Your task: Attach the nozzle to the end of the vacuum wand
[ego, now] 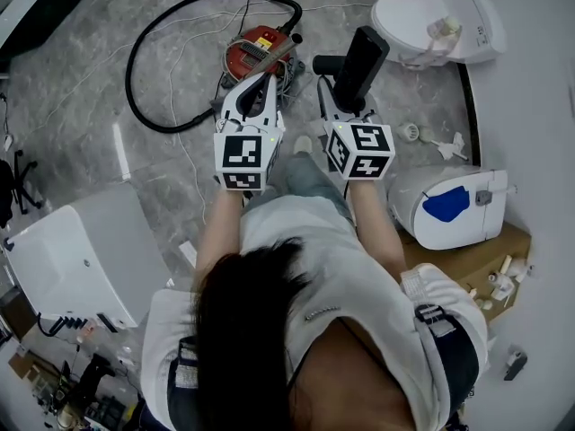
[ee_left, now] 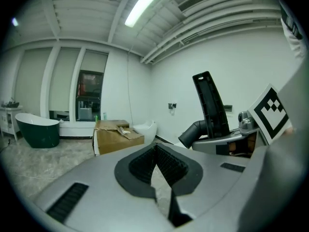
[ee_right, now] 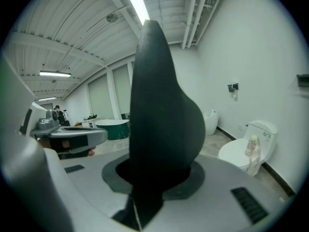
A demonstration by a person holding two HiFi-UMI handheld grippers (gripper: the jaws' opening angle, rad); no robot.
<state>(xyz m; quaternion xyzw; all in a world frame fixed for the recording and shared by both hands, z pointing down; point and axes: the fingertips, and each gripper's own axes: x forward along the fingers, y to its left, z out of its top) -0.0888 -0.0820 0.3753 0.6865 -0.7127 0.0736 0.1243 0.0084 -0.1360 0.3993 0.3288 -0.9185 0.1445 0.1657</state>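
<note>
Grey floor is lying open around the red vacuum in the head view, and what looks like its wand is slanting across it, just ahead of the left gripper. Right of the vacuum, the right gripper is clamping the nozzle upright. In the left gripper view, the jaws are pressing together, empty. In the right gripper view, the nozzle is filling them.

- Grey marbled floor, with a white toilet by the right wall.
- White tub at lower left.
- Dark green bathtub near tall windows.
- Cardboard box on the floor.
- White walls; ribbed ceiling with 1 lit strip light.
</note>
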